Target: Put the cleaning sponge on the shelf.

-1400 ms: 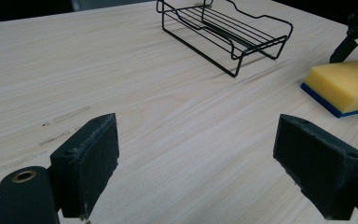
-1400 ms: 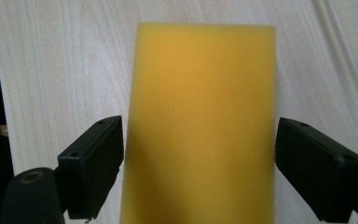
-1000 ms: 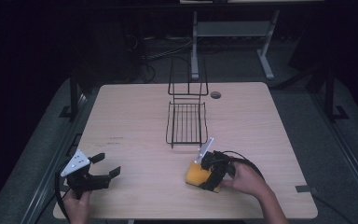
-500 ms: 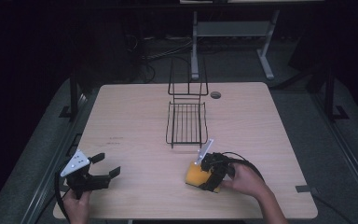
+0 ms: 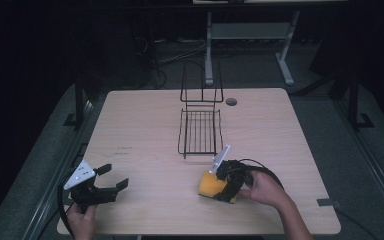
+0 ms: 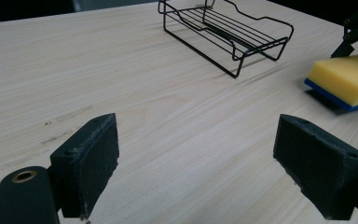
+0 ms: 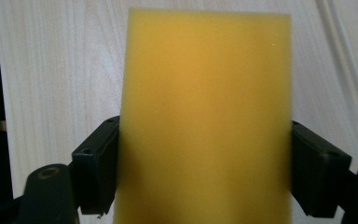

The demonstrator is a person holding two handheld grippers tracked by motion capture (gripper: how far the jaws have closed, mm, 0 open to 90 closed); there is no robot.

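Yellow sponge sits on the wooden table, near the front edge on the right side. The right gripper has its two black jaws on both sides of the sponge and they press against it. The left gripper is far away at the front left corner, and its jaws are wide apart with nothing between them.

One black wire rack stands in the middle of the table, just behind the sponge, with bare table between them. One small round hole is near the back edge.

I count one sponge, one rack and two grippers.

The left gripper view shows a blue bottom layer under the sponge. From above, the sponge looks yellow all over.
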